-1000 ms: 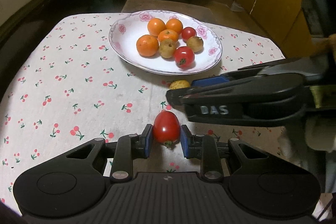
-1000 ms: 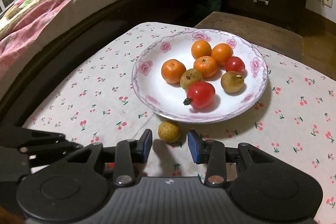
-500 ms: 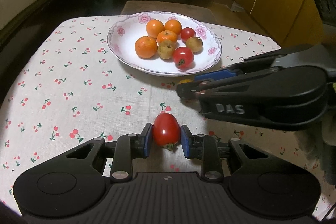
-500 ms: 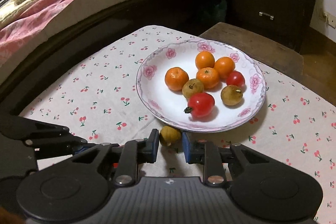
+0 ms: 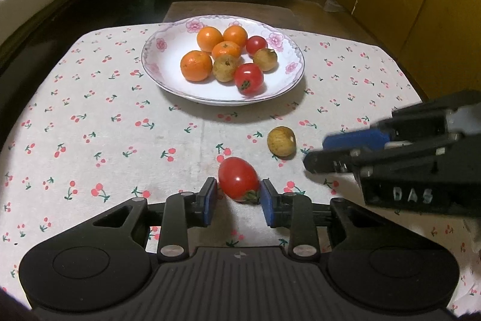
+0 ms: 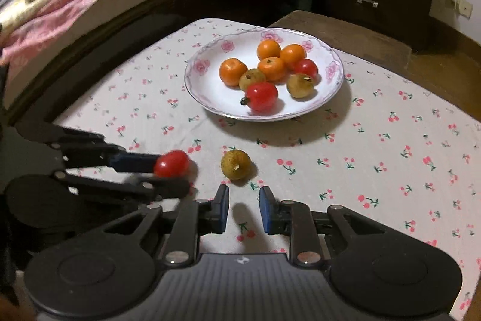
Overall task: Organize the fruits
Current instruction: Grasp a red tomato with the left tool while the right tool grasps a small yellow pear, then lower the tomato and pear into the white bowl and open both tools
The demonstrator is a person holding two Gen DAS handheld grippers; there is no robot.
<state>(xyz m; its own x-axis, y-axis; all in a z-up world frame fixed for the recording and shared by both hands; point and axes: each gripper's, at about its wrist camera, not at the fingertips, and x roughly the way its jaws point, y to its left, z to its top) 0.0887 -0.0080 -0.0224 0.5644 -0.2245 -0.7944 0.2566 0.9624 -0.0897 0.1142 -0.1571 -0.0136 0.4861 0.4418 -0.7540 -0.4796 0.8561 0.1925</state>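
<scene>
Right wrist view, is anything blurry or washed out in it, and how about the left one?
Right wrist view: the left tool and its red tomato are motion-smeared, while the plate stays sharp and casts a dark shadow. Left wrist view: the right tool is blurred; fisheye bends the tablecloth edges; the room behind is dim.

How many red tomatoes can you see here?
3: two round red tomatoes on the flowered white plate, front and back; one oval red tomato between the left claw's fingers.
</scene>
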